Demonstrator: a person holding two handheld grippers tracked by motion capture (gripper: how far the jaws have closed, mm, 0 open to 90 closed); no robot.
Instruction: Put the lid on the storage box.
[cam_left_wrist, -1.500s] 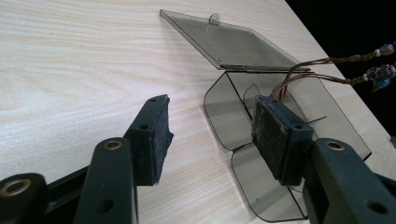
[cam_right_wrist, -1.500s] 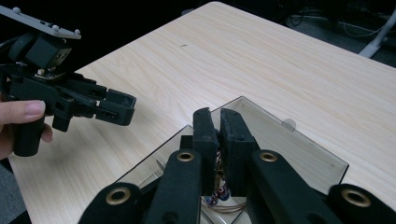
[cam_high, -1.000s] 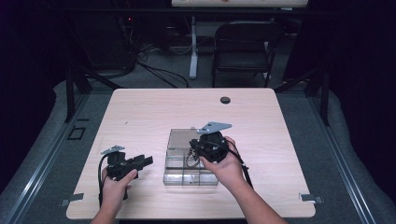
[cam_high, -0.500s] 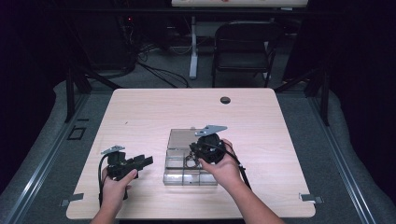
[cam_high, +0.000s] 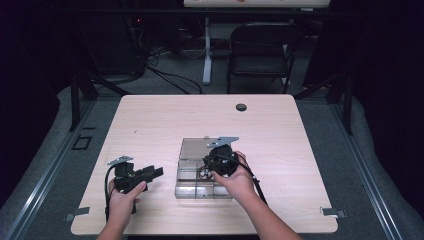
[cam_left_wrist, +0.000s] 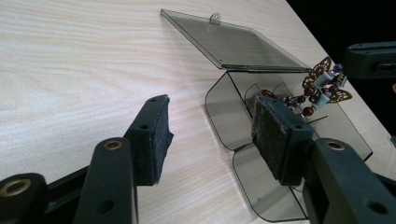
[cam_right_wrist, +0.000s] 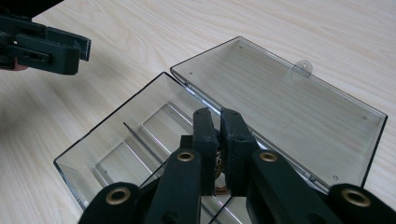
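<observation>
A clear plastic compartment box (cam_high: 192, 189) lies on the table with its lid (cam_high: 195, 149) folded flat behind it. My right gripper (cam_high: 206, 169) hangs just over the box's middle compartments, shut on a piece of beaded jewellery (cam_left_wrist: 322, 86) with gold filigree wings and dark red beads. In the right gripper view the jaws (cam_right_wrist: 217, 116) are pressed together above the box (cam_right_wrist: 116, 140), and a bit of the jewellery (cam_right_wrist: 218, 168) shows between them. My left gripper (cam_high: 155, 172) rests left of the box, open, with nothing between its pads (cam_left_wrist: 212, 116).
A small black round grommet (cam_high: 241, 107) sits near the table's far edge. A folding chair (cam_high: 260, 50) and cables stand on the floor beyond the table. Bare wood (cam_high: 150, 125) spreads left of and behind the box.
My right gripper has sunk toward the box with the jewellery still in its jaws. The left gripper has stayed where it was.
</observation>
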